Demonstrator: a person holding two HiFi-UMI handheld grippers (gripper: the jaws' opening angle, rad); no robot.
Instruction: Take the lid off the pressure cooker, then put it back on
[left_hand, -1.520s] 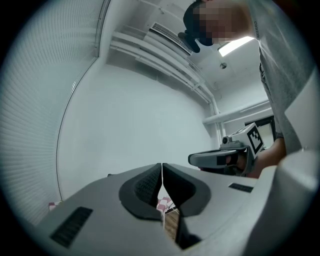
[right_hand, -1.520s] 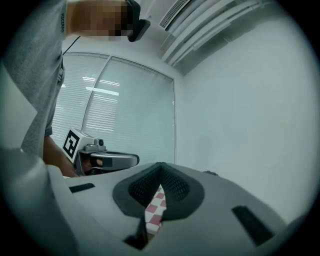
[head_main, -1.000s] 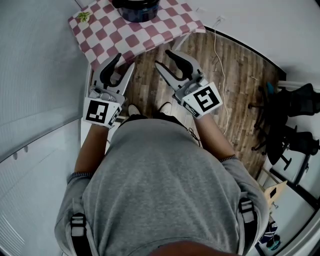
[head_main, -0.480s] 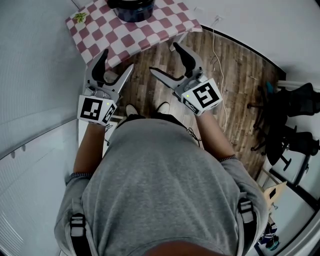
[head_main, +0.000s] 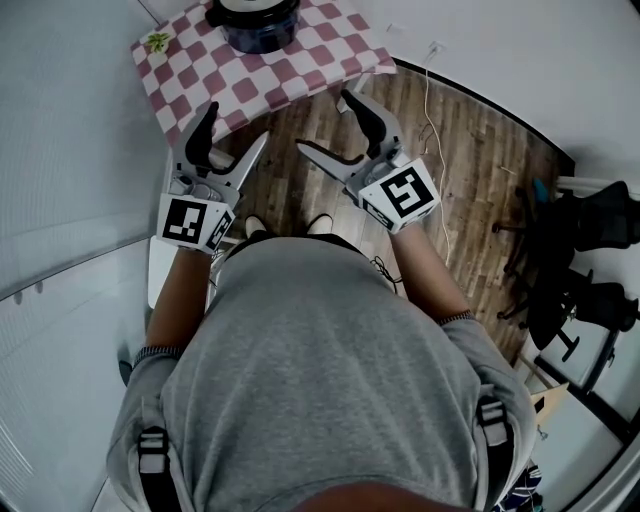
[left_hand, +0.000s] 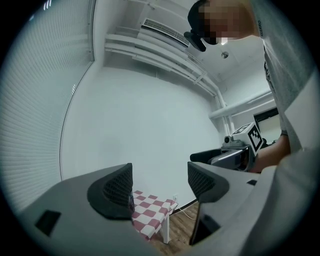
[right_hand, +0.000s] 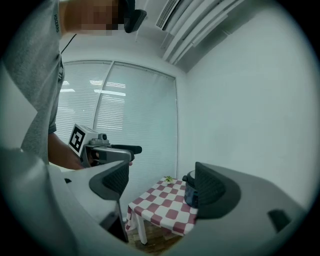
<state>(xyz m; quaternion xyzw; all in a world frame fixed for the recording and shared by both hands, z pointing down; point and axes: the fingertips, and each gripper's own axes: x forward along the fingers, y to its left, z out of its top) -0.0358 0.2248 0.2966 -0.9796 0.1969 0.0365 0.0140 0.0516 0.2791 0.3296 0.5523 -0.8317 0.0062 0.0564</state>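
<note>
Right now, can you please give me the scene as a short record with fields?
table: covered with a red-and-white checkered cloth
pressure cooker: on the table's far side, untouched
lid: seems on the cooker, partly cut off by the picture's edge
left gripper: open, jaws have just been opening, nothing between them, near the table's front edge
right gripper: open, jaws have just been opening, nothing between them
green item: small, at the table's far left corner

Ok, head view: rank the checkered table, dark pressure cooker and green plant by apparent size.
1. red-and-white checkered table, largest
2. dark round pressure cooker, cropped by the frame's top edge
3. small green plant, smallest
</note>
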